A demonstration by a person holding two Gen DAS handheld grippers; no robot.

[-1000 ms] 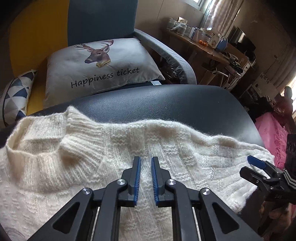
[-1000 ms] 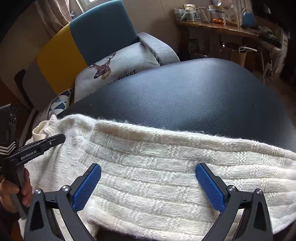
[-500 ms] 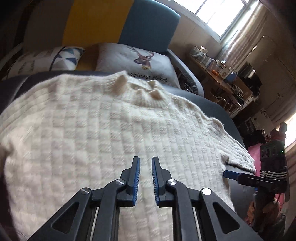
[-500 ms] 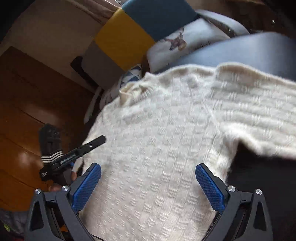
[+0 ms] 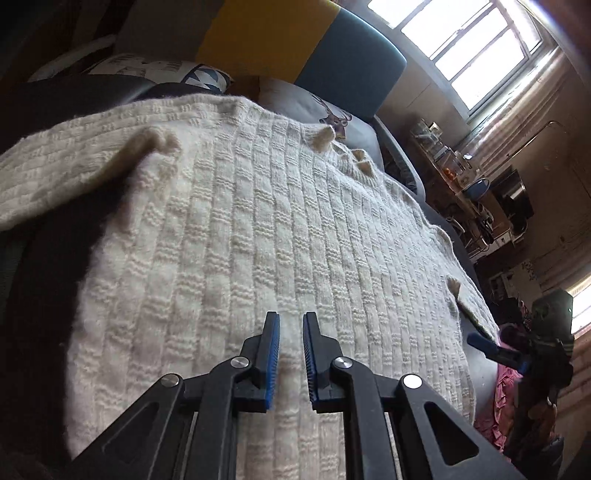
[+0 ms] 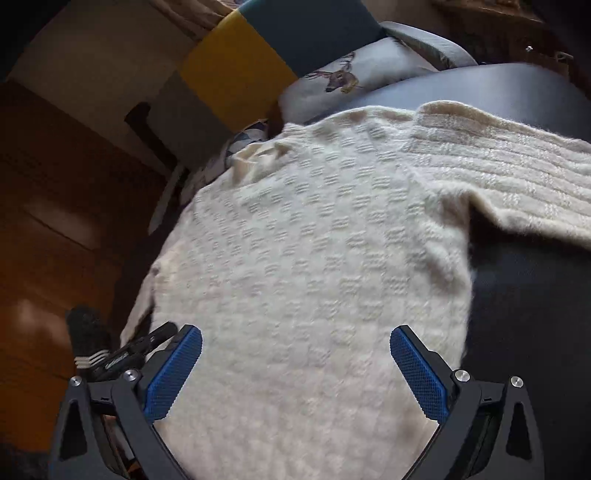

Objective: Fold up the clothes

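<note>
A cream knitted sweater lies spread flat on a black leather surface, collar at the far end. One sleeve stretches out to the right in the right wrist view; the other sleeve runs left in the left wrist view. My left gripper hovers over the sweater's lower body, shut with only a narrow slit and no fabric between its fingers. My right gripper is wide open above the lower body near the hem, holding nothing. Each gripper appears at the edge of the other's view.
A grey deer-print cushion and a triangle-print cushion rest on the yellow and blue sofa behind the surface. A cluttered desk stands at right. Pink cloth lies by the right edge, wooden floor at left.
Both grippers have pulled back from the shoulder and sleeve area toward the sweater's lower body, so the whole garment now shows. Neither gripper has changed its opening.
</note>
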